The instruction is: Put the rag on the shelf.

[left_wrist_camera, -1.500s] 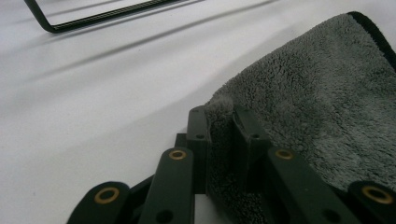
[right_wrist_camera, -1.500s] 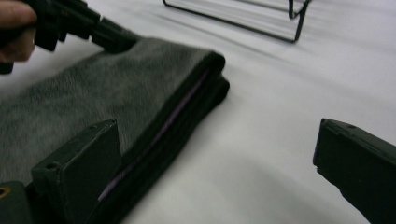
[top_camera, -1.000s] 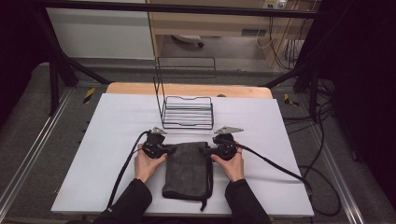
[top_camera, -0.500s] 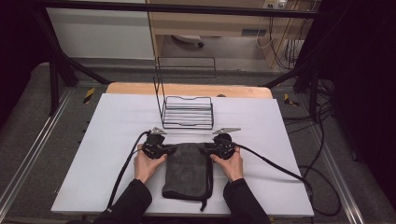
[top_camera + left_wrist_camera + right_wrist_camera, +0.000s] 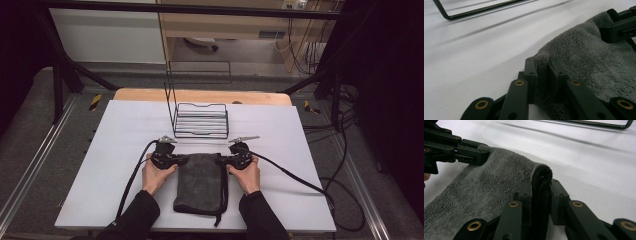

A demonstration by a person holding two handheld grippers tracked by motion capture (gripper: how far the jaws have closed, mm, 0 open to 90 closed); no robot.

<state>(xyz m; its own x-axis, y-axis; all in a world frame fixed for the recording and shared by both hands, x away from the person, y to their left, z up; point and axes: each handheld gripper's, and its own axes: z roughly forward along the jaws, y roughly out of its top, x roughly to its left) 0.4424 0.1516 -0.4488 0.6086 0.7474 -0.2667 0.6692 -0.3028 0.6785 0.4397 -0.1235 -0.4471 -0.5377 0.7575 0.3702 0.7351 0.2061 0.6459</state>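
Little moved, fluffy grey folded towel point(image 5: 200, 182) still pinched at far corners by left claw point(image 5: 543, 75) and right claw point(image 5: 541, 195), near wire rack point(image 5: 201, 120)

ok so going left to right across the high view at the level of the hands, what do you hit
left gripper's cable → left hand with the left gripper → grey towel → right gripper with the right hand → right gripper's cable
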